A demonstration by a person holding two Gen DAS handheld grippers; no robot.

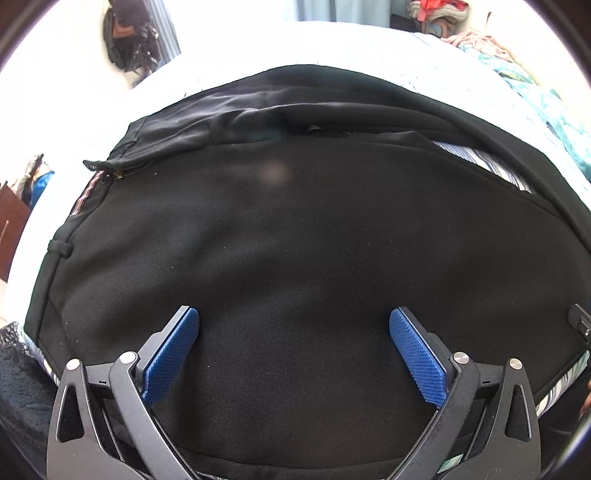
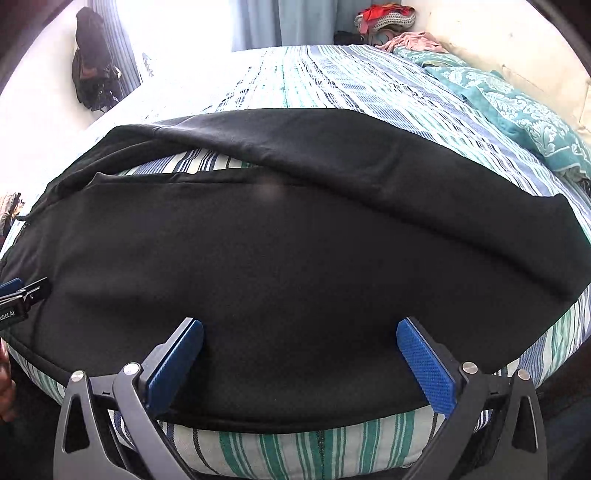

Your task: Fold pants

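I am looking down over a bed covered by a striped sheet (image 2: pixel 332 77) in blue, green and white, and I place everything else against it. Spread across the near part of that sheet lie the black pants (image 2: pixel 280 266), flat and wide, reaching to the near edge of the mattress. Their far leg is folded over at a slant, so a wedge of sheet shows between the two layers. At the waist end of the pants, in the left wrist view, I see the open zipper (image 1: pixel 118 171) and a belt loop (image 1: pixel 61 249). Along the sheet's far right side rests a teal patterned blanket (image 2: pixel 517 107), and beyond the sheet's far end sits a heap of clothes (image 2: pixel 388 18). My left gripper (image 1: pixel 293 325) hovers above the black cloth with its blue pads spread wide and nothing between them. My right gripper (image 2: pixel 299 336) is likewise spread wide over the pants near the sheet's front edge, pinching nothing. I cannot tell whether either gripper's tips touch the fabric.
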